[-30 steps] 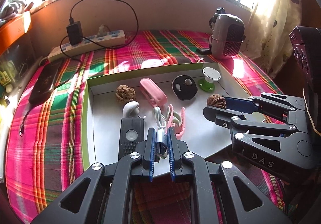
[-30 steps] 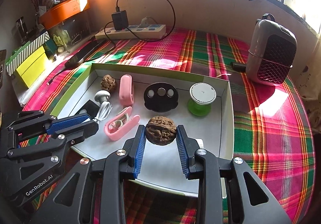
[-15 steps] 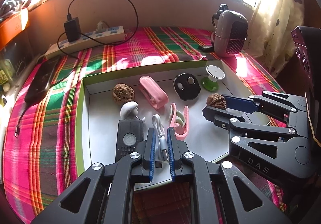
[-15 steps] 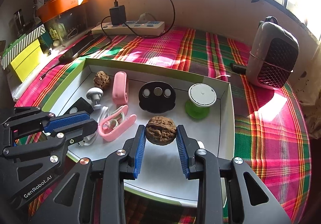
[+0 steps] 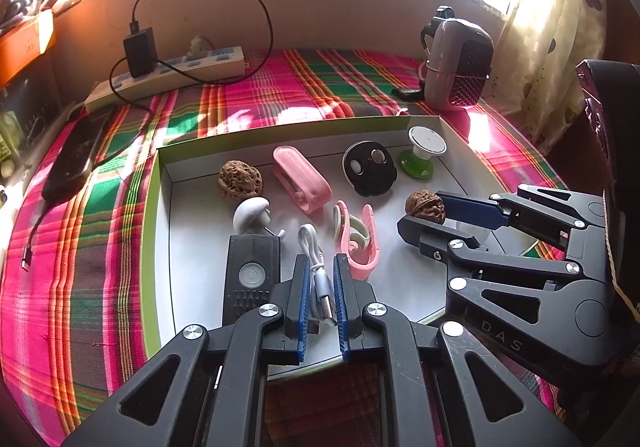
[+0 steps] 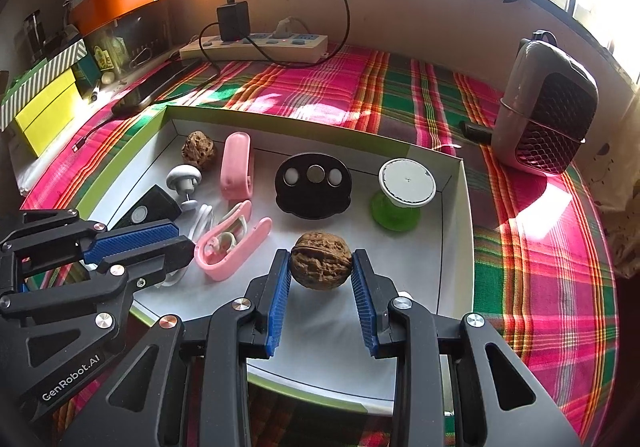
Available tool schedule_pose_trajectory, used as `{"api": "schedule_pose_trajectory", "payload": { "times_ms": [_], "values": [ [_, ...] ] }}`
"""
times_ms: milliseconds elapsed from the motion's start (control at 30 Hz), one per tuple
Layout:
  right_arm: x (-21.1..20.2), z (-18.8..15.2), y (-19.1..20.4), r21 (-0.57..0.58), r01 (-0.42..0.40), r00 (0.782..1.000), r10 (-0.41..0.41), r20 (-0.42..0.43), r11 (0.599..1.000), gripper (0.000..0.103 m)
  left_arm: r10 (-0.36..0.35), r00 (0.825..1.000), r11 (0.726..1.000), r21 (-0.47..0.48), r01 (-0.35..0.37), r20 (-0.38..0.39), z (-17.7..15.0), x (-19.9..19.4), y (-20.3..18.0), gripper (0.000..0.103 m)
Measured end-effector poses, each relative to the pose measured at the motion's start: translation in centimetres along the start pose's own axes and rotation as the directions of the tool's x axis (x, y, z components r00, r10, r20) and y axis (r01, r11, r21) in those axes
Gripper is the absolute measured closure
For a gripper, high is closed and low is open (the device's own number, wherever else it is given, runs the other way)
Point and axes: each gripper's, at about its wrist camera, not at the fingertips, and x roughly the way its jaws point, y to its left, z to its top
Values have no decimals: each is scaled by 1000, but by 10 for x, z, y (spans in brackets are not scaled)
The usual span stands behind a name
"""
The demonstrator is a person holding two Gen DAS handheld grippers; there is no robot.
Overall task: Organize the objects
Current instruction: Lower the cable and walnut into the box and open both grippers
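Both tilted downward over the tray (image 6: 452, 207), right gripper (image 6: 320, 267) clamps a walnut (image 6: 321, 265), left gripper (image 5: 320, 287) a white cable (image 5: 316, 267)

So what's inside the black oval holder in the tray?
The black oval holder has three round recesses in a row: white discs at the two ends, a grey metallic one in the middle. Anything beneath the discs is covered.

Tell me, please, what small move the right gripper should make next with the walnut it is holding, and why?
Probably lower it a little and then open. The right gripper is clamped on the walnut, which seems to hang just above a bare patch of the tray floor, clear of the pink clip and green stand.
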Motion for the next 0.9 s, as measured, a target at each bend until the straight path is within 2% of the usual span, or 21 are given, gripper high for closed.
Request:
{"api": "schedule_pose_trajectory", "payload": {
  "times_ms": [567,733,900],
  "values": [
    [-3,-3,-4,27,14,1000,-15,6,1000,70,-1,1000,1000,-19,1,-10,0,1,3,91],
    [-6,-5,-4,42,14,1000,-14,11,999,63,15,1000,999,-30,-15,-2,-2,0,6,87],
    [-9,-8,-4,55,27,1000,-28,14,998,62,24,1000,999,-39,-24,3,-4,-3,6,84]
  ]
}}
